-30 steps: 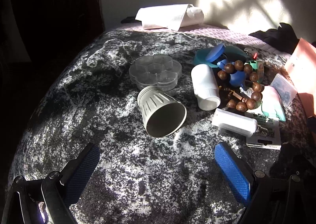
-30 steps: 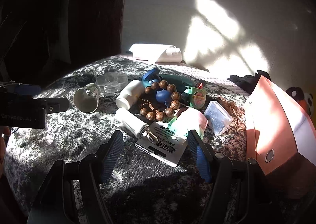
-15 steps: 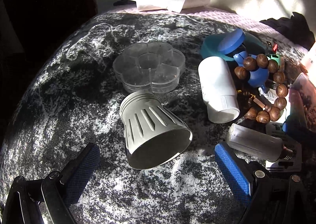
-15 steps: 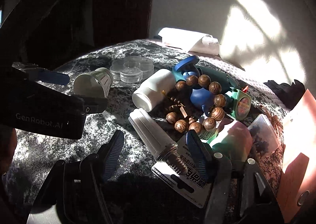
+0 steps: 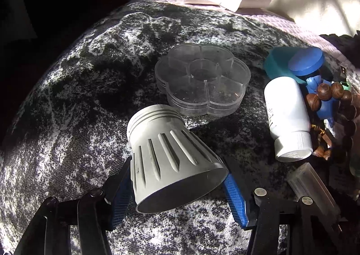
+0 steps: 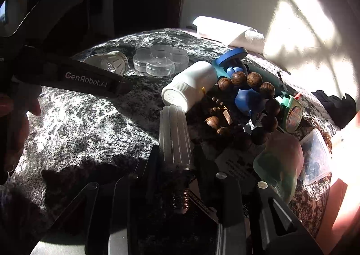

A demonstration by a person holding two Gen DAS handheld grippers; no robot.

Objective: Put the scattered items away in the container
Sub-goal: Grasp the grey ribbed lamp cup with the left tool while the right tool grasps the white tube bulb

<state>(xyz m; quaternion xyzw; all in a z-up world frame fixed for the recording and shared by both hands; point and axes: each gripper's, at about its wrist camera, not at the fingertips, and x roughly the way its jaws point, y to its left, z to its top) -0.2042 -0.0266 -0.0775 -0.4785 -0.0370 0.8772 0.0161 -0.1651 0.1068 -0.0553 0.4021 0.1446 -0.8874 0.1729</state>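
Your left hand-held gripper [image 5: 177, 184] is clamped around the wide open end of the grey ribbed lamp housing [image 5: 166, 156], blue pads [image 5: 234, 196] pressed to either side of its rim. The housing lies on its side on the mottled black-and-white blanket [image 5: 74, 120], threaded neck pointing away from you. Just behind it sits the clear flower-shaped compartment box [image 5: 202, 79], close to the neck but I can't tell if they touch.

Your right hand-held gripper [image 6: 174, 162] has closed in on the white corn-style LED bulb [image 6: 174, 135], one finger on each side of its ribbed body. The bulb's metal screw base [image 6: 180, 201] points back toward you between the fingers, and its far tip is right up against the cap of the white pill bottle [image 6: 189, 88], which lies on its side.

To the right of the bottle you've got the rest of the pile: a wooden bead bracelet [image 6: 254, 88] draped over a blue toy [image 6: 245, 97], a blue disc [image 6: 232, 54] leaning on a teal piece, a mint green tape measure [image 6: 290, 111], a printed card [image 6: 236, 165] under the bulb's base end, and a small clear plastic box [image 6: 315, 156]. A folded white cloth [image 6: 227, 30] lies at the far edge of the bed. An orange-pink container [image 6: 344, 192] shows at the right edge of the right wrist view, well apart from both things you're gripping.
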